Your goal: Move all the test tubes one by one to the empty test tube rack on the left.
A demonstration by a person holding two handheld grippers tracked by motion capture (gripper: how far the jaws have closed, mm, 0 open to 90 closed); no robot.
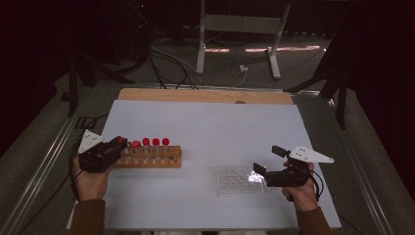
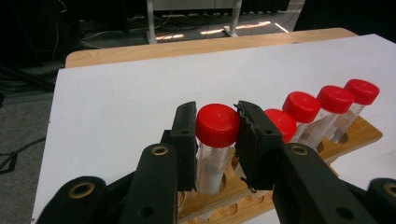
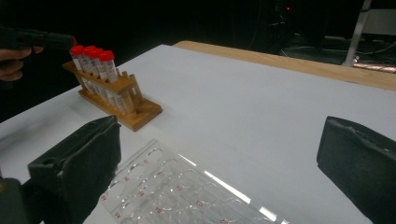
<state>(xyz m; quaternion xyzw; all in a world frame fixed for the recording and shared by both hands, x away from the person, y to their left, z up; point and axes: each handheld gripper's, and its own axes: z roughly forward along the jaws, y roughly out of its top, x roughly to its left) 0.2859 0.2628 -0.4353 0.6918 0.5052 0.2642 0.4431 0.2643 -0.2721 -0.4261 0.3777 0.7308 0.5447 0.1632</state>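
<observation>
Gripping the leftmost red-capped tube (image 2: 215, 140) by its cap, your left gripper (image 2: 217, 128) has it clamped while it stands in the wooden rack (image 1: 169, 160) at the table's left. Your right gripper (image 1: 266, 160) hangs wide open, empty, over the clear well plate (image 1: 235, 182), near right.

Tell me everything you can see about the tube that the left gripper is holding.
The tube is clear plastic with a ribbed red screw cap. It stands upright in the end hole of the wooden rack, first in a row with four other red-capped tubes. The left gripper is shut on it, one black jaw on each side, at the cap and just below it. Faint graduation marks show on its wall. Whether it holds any liquid cannot be told.
</observation>
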